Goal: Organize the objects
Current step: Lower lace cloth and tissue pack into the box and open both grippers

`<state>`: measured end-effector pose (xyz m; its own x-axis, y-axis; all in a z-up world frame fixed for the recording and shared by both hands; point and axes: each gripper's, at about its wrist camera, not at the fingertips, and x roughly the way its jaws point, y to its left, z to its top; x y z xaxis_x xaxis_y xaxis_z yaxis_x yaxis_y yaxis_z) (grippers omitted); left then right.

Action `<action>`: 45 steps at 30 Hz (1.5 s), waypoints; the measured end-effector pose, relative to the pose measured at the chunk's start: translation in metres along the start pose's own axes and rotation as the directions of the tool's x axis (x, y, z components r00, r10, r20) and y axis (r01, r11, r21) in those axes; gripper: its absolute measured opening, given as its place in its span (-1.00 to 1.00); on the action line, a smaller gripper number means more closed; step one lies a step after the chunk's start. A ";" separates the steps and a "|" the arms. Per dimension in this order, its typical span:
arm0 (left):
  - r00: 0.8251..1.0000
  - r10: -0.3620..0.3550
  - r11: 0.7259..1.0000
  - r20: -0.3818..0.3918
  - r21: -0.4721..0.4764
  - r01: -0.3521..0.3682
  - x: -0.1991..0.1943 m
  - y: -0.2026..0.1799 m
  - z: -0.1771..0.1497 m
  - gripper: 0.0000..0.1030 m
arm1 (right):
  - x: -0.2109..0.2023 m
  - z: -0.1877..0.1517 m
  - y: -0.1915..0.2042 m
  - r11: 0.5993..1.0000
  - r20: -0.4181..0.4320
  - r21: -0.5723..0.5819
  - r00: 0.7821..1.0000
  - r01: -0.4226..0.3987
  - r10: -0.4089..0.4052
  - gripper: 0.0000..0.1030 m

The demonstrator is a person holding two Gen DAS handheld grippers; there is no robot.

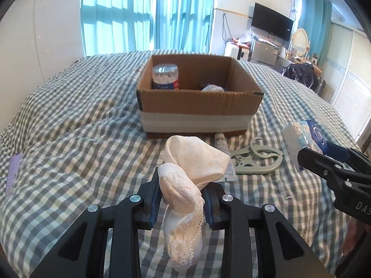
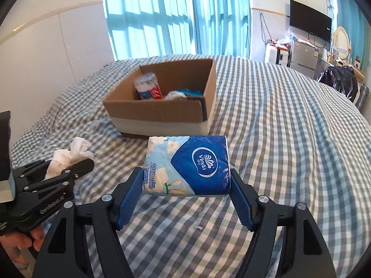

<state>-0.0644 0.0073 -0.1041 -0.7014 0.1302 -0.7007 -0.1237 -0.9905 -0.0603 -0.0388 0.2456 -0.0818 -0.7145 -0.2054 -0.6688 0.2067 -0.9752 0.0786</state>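
My left gripper is shut on a white lace-trimmed cloth and holds it above the checked bed; it also shows in the right wrist view with the cloth. My right gripper is shut on a blue tissue pack, held above the bed; the pack also shows in the left wrist view. An open cardboard box stands ahead on the bed, holding a plastic jar and crumpled items.
A grey plastic hanger and a small tube lie on the checked bedcover just in front of the box. Blue curtains, a wall TV and cluttered furniture stand behind the bed. The bed's right edge is near.
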 end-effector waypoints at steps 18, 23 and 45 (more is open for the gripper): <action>0.990 -0.012 0.997 0.141 0.076 0.001 -0.020 -0.015 0.094 -0.39 | -0.038 0.086 0.017 0.997 0.157 -0.079 0.987 -0.011 0.023 0.39; 0.984 -0.010 0.997 0.179 0.077 -0.004 -0.011 -0.010 0.129 -0.39 | -0.032 0.122 0.017 0.996 0.193 -0.094 0.981 -0.010 0.028 0.39; 0.998 0.053 0.998 0.045 0.045 -0.055 0.127 0.015 0.165 -0.39 | 0.114 0.207 -0.024 0.992 0.155 -0.125 0.987 -0.029 0.049 0.39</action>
<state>-0.2711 0.0167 -0.0765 -0.7376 0.0796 -0.6706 -0.1162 -0.9932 0.0099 -0.2634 0.2283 -0.0066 -0.7987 -0.2631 -0.5412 0.3096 -0.9508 0.0052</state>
